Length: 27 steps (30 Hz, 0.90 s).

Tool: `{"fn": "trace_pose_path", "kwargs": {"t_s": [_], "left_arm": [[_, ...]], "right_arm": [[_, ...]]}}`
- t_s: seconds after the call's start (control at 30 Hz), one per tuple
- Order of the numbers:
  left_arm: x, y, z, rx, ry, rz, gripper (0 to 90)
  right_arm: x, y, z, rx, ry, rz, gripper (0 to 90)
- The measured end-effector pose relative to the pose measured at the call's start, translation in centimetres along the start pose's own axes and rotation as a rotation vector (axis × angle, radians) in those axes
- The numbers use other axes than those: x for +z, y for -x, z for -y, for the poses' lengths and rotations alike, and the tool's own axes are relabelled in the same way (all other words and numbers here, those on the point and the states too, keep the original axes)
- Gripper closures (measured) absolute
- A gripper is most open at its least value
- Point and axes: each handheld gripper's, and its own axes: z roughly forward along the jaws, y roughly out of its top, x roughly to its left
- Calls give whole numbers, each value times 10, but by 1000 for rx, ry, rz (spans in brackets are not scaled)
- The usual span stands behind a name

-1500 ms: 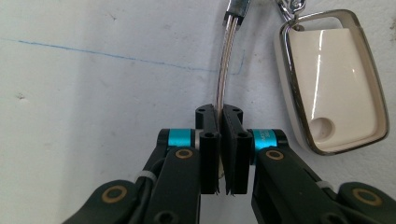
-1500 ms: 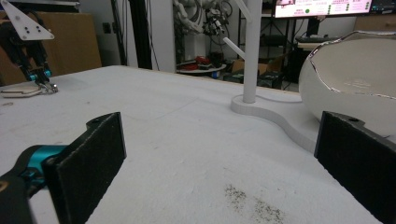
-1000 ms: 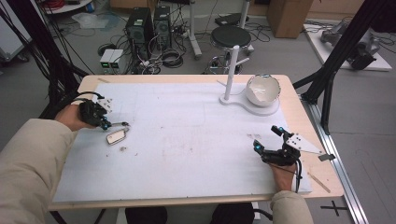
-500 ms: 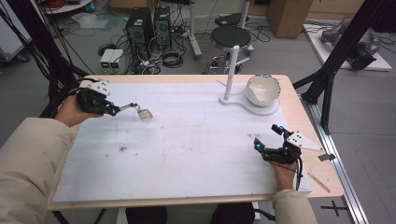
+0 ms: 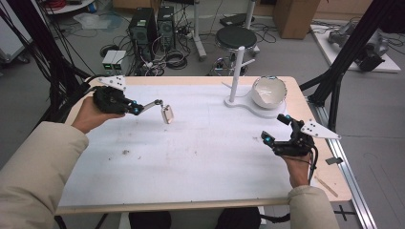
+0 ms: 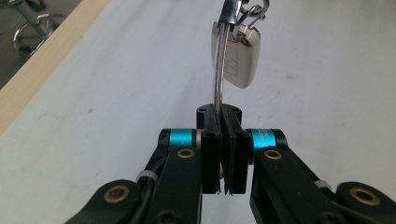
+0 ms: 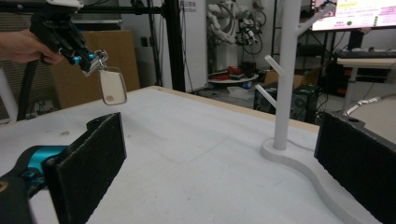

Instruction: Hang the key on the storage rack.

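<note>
Left gripper (image 5: 135, 109) has lifted the key ring (image 5: 154, 103) w/ its tag (image 5: 167, 114) off the desk (image 5: 200, 157) since 1 s ago, now up and nearer the rack (image 5: 237, 71); probably meant to hang there. Jaws clamped on ring; flat silver tag dangles. Right gripper (image 5: 277, 132) wide apart, idle.

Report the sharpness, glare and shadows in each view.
High view: even, soft light, faint shadows on the table, slightly grainy. Left gripper view: the keychain tag shows a bright sheen and is a little soft; the left hand-held gripper is sharp. Right gripper view: the near pads are blurred, and the white stand is clearer.
</note>
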Motion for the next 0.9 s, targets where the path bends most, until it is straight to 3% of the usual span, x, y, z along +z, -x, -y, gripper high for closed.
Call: {"fn": "trace_pose_path", "kwargs": {"t_s": [0.1,0.17,0.5,0.63,0.7,0.9], "left_arm": [[4,8,-8,0,25,15,869],[8,12,-12,-3,27,22,869],[15,22,-20,-7,59,56,870],[19,30,-31,19,56,60,869],[22,32,-38,30,65,74,869],[33,37,-50,38,85,94,869]], "right_arm": [[8,-2,-16,-14,-40,-48,12],[12,-3,-23,-40,-57,-60,12],[28,-7,-47,-54,-88,-122,12],[48,-11,-60,-77,-158,-199,11],[53,-12,-64,-88,-166,-218,12],[79,-23,-86,-120,-243,-319,12]]}}
